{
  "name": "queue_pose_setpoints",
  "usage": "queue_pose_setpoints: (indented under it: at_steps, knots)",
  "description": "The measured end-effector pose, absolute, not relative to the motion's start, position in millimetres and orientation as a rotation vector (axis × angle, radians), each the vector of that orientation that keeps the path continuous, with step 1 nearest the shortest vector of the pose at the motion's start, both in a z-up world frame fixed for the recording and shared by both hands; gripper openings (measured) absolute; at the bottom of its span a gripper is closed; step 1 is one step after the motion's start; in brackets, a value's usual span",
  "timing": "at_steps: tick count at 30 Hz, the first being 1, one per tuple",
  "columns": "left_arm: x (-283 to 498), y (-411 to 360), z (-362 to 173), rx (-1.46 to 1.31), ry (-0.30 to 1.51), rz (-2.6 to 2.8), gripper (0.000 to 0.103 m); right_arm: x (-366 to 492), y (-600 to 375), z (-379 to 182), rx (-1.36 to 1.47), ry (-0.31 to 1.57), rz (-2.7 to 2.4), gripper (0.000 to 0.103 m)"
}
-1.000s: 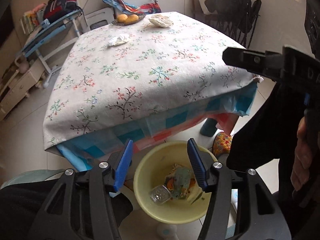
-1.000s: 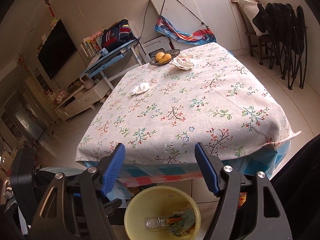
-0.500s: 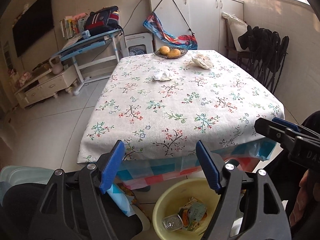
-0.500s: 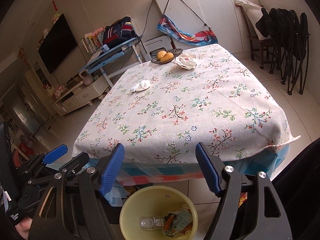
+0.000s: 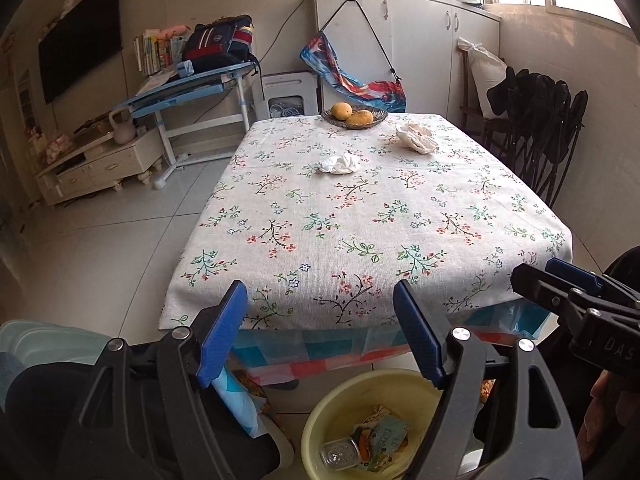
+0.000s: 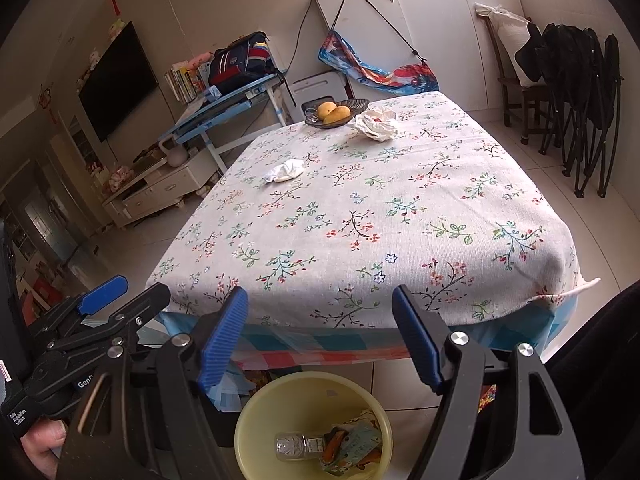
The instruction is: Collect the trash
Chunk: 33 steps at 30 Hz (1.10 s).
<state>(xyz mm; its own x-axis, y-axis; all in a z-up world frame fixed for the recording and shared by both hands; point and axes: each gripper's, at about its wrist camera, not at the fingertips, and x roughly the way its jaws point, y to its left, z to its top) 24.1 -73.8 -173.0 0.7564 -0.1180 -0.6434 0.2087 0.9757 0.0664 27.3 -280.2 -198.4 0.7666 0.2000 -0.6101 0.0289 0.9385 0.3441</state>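
Note:
A crumpled white tissue lies mid-table on the floral tablecloth; it also shows in the right wrist view. A larger crumpled white paper lies near the far right, by the fruit bowl, and shows in the right wrist view. A yellow bin with a bottle and wrappers stands on the floor below the near table edge, also in the right wrist view. My left gripper is open and empty above the bin. My right gripper is open and empty beside it.
A dark bowl with two yellow fruits sits at the table's far edge. Folded black chairs stand at the right wall. A blue desk and a low cabinet stand at the left. White cupboards are behind.
The left gripper has tilted up from looking down at the bin and table edge to looking across the tabletop. Both grippers stay open over the bin; the right view has hardly shifted.

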Motion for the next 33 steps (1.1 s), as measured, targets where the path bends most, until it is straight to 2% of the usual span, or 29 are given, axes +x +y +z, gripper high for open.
queue_pose_setpoints:
  at_steps: [21,33]
  knots:
    - [44,-69,-158,0.022,0.641,-0.166,0.074,38,-276,-174,0.270,0.596,0.099,0.076]
    - [106,-68,-160,-0.036,0.673,-0.158,0.077,106,-297,-168,0.233,0.610,0.065,0.077]
